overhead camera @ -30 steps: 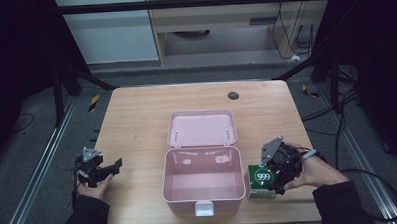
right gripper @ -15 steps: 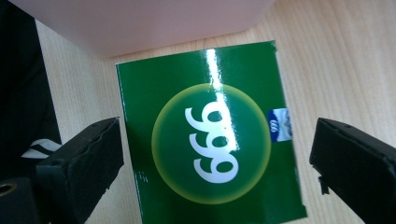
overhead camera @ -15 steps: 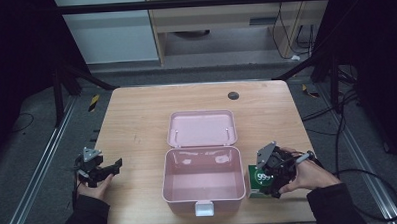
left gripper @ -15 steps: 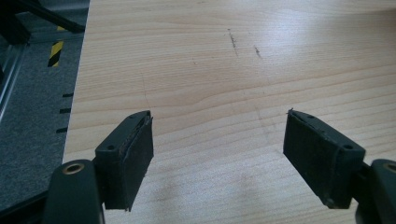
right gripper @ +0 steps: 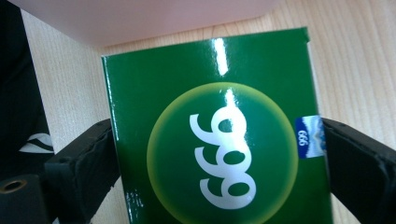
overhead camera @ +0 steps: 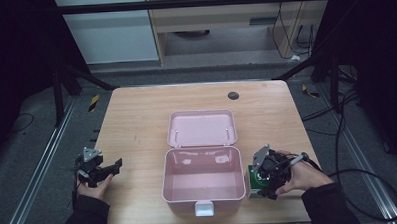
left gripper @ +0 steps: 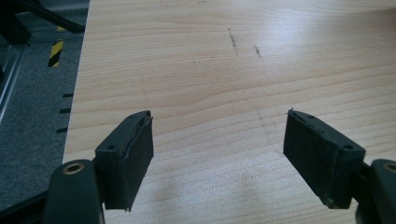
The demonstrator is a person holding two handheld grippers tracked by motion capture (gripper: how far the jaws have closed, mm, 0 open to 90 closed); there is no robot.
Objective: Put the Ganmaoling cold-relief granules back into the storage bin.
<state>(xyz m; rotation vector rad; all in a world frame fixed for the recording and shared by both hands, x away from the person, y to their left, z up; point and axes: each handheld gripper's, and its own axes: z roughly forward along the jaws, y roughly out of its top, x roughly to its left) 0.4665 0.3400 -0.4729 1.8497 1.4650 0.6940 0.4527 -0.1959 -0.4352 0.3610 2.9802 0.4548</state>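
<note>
A green box with a white "999" in a yellow-green circle (right gripper: 219,149) lies flat on the wooden table (overhead camera: 136,119), just right of the pink case. My right gripper (right gripper: 217,158) is lowered over it, one black jaw along each long side, close against the edges; a firm press is not evident. From above, the right gripper (overhead camera: 267,175) covers most of the green box (overhead camera: 254,184). My left gripper (left gripper: 217,158) rests at the table's left edge, open, bare wood between its pads (left gripper: 133,154). In the high view the left gripper (overhead camera: 108,167) points right.
An open pink plastic case (overhead camera: 203,192) stands at the table's front centre, its lid (overhead camera: 201,128) laid back and its tub empty. A dark round spot (overhead camera: 233,95) marks the far side. Metal rails and cables run along both sides of the table.
My right gripper has sunk onto the green box, now hiding most of its label in the high view. The left gripper and the pink case have kept still.
</note>
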